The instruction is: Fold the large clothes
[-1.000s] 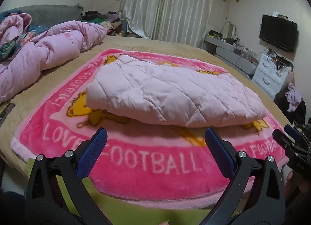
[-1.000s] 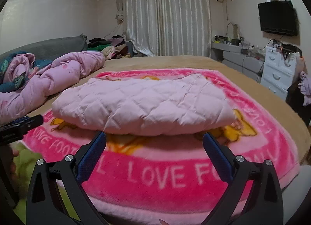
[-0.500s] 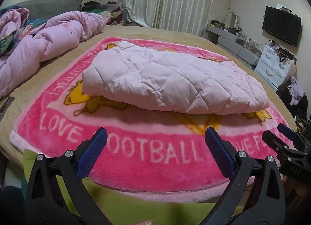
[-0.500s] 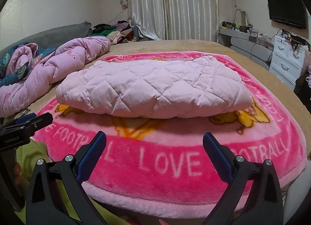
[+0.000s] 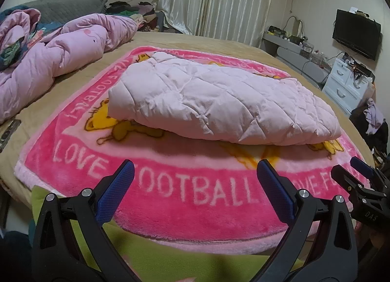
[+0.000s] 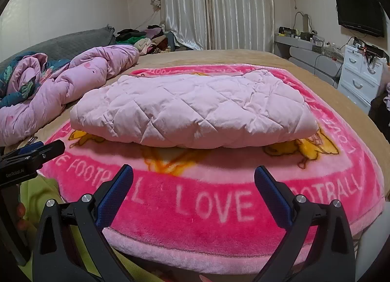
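Observation:
A pale pink quilted garment (image 5: 219, 104) lies folded into a long thick bundle across the pink "LOVE FOOTBALL" blanket (image 5: 195, 191) on the bed; it also shows in the right wrist view (image 6: 195, 111). My left gripper (image 5: 195, 174) is open and empty, above the blanket's near edge, short of the bundle. My right gripper (image 6: 193, 177) is open and empty, also short of the bundle. The right gripper's tip shows at the right edge of the left wrist view (image 5: 360, 179). The left gripper's tip shows at the left of the right wrist view (image 6: 36, 152).
A crumpled pink duvet (image 5: 61, 57) lies along the bed's left side. A pile of clothes (image 6: 146, 38) sits by the curtains. A desk (image 6: 304, 48), white drawers (image 6: 360, 72) and a wall TV (image 6: 360, 11) stand at the right. A yellow-green cloth (image 5: 170, 262) lies under the grippers.
Both grippers have risen a little and moved slightly towards the bundle, staying open. The folded garment has not moved.

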